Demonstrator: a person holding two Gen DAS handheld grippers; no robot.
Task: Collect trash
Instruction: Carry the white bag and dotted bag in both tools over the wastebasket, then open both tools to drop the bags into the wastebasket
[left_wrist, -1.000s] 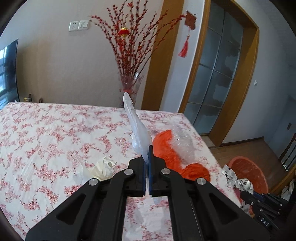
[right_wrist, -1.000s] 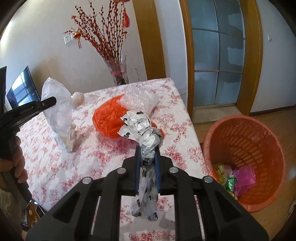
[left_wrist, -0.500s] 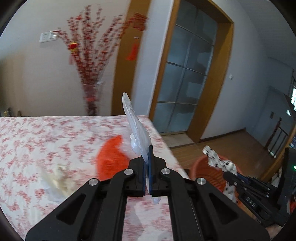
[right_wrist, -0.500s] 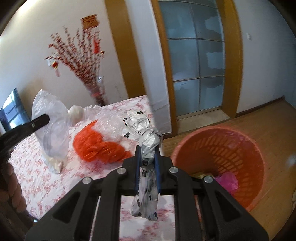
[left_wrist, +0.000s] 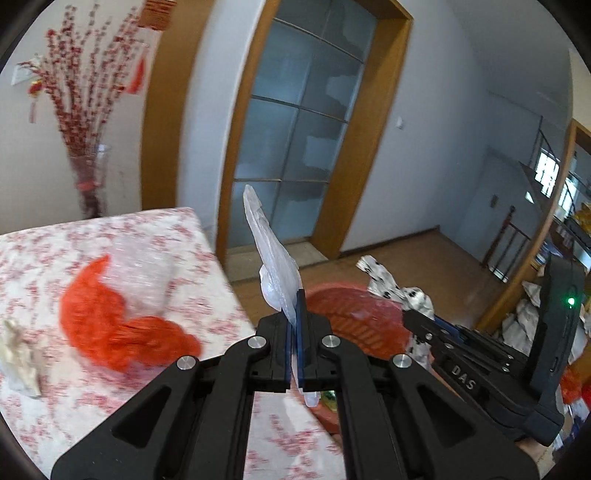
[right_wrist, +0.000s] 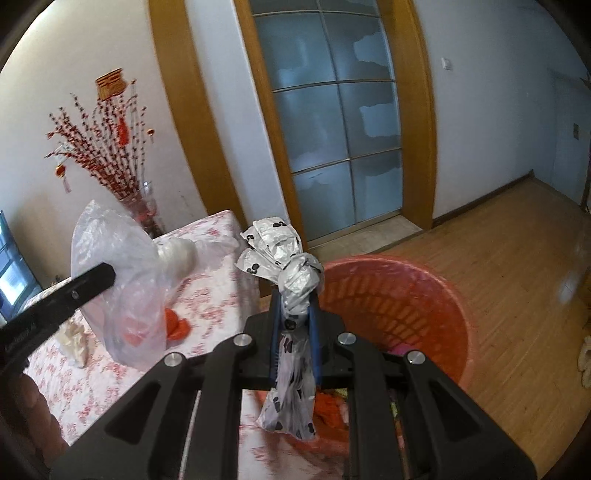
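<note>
Over the orange basket (right_wrist: 436, 295), both downward-tilted jaws clench bags: clear (left_wrist: 275, 266), spotted (right_wrist: 291, 295).

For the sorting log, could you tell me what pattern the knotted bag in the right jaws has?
White knotted plastic bag with black paw prints, clearest in right wrist view.

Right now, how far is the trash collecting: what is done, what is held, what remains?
Done: some colourful wrappers already lie in the orange basket. In hand: the left tongs pinch a clear plastic bag, and the right tongs grip a knotted spotted bag over the basket. Left: the orange bag and a crumpled tissue on the table.
</note>
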